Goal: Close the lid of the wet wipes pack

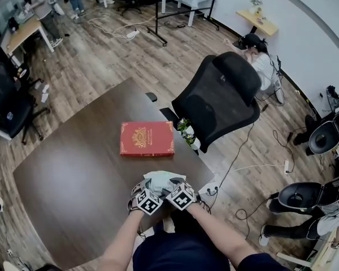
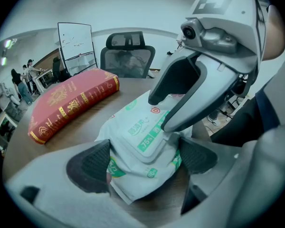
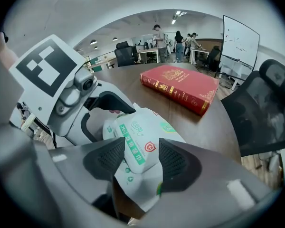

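Worktop [image 1: 73, 174]: dark brown wood, rounded corners, carrying everything below.

Office chair [image 1: 220, 100]: black mesh, on the floor past the right end of the red book, off the worktop.

Red book [image 1: 147, 138]: hardcover with gold ornament, closed, lying flat mid-worktop. It serves as the reference for all positions.

Wet wipes pack [image 1: 164, 180]: white soft pack with green print, on the person's side of the book and apart from it, near the worktop edge closest to the person. Both grippers meet on it. Its far end lies toward the book. Whether the near end rests on the wood or is raised slightly cannot be told.

Left gripper [image 2: 142, 158]: on the person's side of the book, reaching in from the pack's left. It is clamped across the pack body; each ribbed black pad [image 2: 88, 165] presses into a side of the soft wrapper, which bulges between them.

Right gripper [image 3: 141, 160]: alongside the left one, coming in from the pack's right. Jaws are narrowly set, with the near end of the lid [image 3: 133, 146] between them. The pads [image 3: 178, 163] appear to touch the lid's two sides.

Lid: rigid white flap with a green stripe, lying flat on top of the pack in the left gripper view.

Small plant [image 1: 187, 131]: green sprig in a white pot, just beside the book's right end.
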The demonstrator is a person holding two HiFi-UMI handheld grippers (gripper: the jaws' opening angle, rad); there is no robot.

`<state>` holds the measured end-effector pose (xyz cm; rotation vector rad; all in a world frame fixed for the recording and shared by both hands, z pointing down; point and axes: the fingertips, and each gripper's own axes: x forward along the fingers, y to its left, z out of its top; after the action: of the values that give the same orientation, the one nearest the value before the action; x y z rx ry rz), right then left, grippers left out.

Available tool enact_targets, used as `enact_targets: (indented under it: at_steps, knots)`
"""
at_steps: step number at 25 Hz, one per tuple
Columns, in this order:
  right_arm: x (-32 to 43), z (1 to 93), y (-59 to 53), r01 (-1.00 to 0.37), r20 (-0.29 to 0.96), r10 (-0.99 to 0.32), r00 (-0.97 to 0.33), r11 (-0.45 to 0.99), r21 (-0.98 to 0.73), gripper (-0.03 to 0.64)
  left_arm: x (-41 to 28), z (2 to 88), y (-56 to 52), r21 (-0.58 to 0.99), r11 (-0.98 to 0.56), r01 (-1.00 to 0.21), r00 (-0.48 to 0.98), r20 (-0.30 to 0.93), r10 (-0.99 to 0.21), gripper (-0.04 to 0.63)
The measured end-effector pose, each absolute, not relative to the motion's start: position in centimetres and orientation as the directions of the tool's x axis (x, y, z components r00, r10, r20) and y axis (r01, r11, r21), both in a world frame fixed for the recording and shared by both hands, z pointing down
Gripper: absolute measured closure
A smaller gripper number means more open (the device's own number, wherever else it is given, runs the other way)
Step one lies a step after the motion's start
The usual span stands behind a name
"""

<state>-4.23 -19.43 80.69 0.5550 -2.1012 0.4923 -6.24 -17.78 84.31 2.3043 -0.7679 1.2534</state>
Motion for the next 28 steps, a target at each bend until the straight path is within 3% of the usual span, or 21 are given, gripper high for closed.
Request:
enact_targets:
  at_steps: [10, 28]
  knots:
    - [-4.55, 81.45, -19.35, -0.53, 0.843, -0.285, -0.456, 0.848, 0.0, 0.371, -6.27, 84.5, -17.92, 0.083, -0.766, -0.637, 0.443, 0.853, -0.277, 0.141]
    - [-4.25, 81.41, -19.21, -0.554, 0.837, -0.283, -0.468, 0.832, -0.029, 0.371, -6.31, 84.04, -17.71, 0.084, -0.765, -0.638, 0.459, 0.84, -0.291, 0.141]
